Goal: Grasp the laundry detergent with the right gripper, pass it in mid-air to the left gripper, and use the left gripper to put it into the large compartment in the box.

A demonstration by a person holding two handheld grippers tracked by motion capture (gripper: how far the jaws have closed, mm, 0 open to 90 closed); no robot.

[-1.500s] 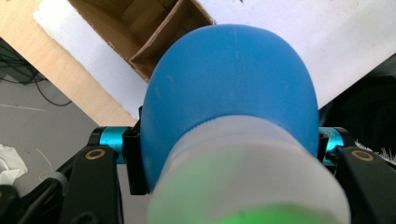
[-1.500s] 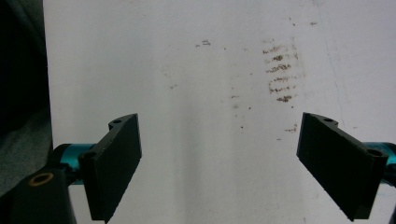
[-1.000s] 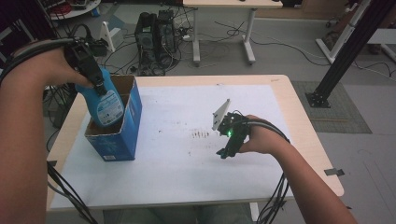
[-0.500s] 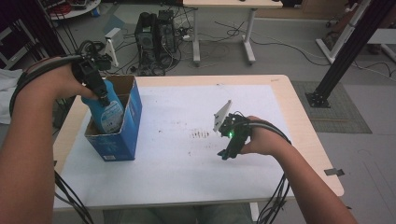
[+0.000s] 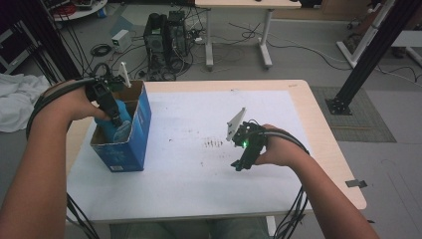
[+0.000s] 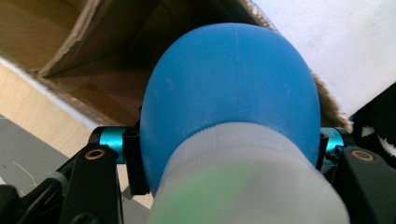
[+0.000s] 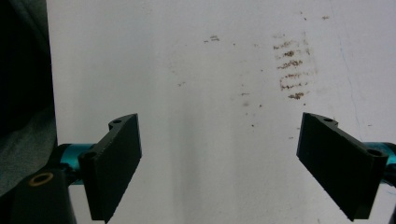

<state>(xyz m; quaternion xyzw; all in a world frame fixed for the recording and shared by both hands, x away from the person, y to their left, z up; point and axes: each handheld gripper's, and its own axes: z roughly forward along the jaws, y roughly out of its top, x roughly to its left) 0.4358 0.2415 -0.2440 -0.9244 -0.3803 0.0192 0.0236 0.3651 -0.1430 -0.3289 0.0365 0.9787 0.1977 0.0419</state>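
Left gripper (image 5: 115,115), jaws pinching a rounded blue plastic bottle (image 6: 231,98), inside the open blue cardboard box (image 5: 140,130) at frame left; right gripper (image 5: 242,163), jaws spread, centre-right on the white-covered bench (image 5: 199,184).

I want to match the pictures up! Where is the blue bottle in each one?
High view: the blue bottle is at left, held in the blue box.
Left gripper view: centre, big and close.
Right gripper view: not in it.
Shared landmark: the white table cover.

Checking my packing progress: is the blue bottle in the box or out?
Partly in: the bottle dips into the open box, still gripped by the left gripper.
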